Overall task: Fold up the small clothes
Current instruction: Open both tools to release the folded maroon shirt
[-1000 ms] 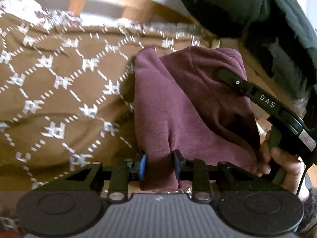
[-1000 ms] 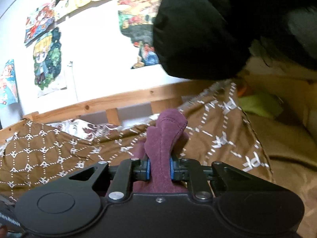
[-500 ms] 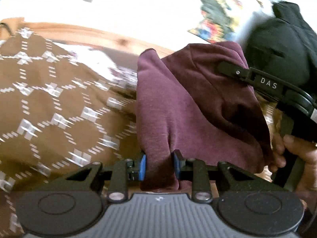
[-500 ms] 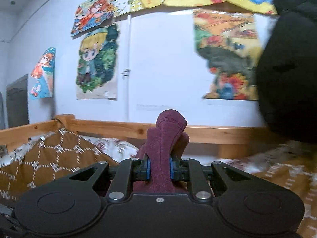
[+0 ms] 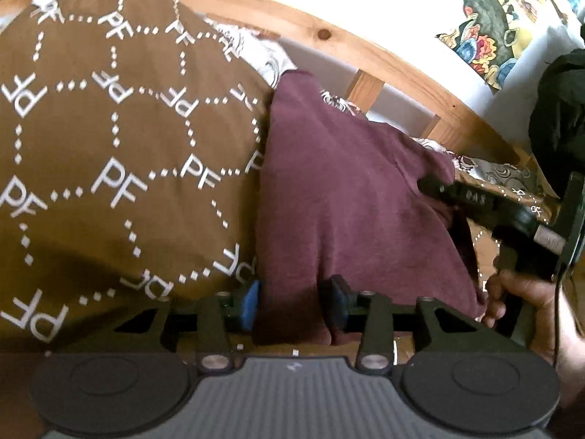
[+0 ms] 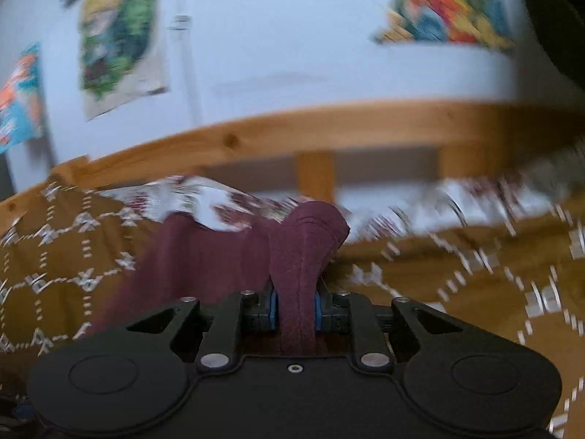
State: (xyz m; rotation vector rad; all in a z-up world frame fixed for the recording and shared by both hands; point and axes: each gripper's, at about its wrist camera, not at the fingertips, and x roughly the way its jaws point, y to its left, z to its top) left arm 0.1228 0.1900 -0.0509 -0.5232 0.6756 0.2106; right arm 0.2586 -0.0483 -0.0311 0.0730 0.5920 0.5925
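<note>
Left wrist view. My left claw (image 5: 291, 301) pinches the near edge of the maroon garment (image 5: 347, 197), its blue-padded fingers (image 5: 249, 303) closed onto a thick bunch of the cloth. The garment spreads forward and to the right from my fingers, over the brown bedspread (image 5: 109, 153) printed with white "PF" lettering, which fills everything to my left. At the far right of the garment my right claw (image 5: 431, 186) grips its other corner; the person's hand (image 5: 526, 311) holding that tool shows at the right edge. Beyond the cloth runs the wooden bed rail (image 5: 365, 47), with a white wall and a coloured poster (image 5: 490, 33) above it, and a dark bulky fabric mass (image 5: 559, 109) at far right.

Right wrist view (motion-blurred). My right claw (image 6: 295, 311) is pressed tight on a narrow upright fold of the maroon garment (image 6: 303, 248), which bulges above my fingers and blocks the centre ahead. The rest of it trails down to my left over the brown bedspread (image 6: 457, 292). Ahead, a patterned white sheet (image 6: 204, 201), the wooden bed rail (image 6: 329, 128), then wall posters (image 6: 120, 33).
</note>
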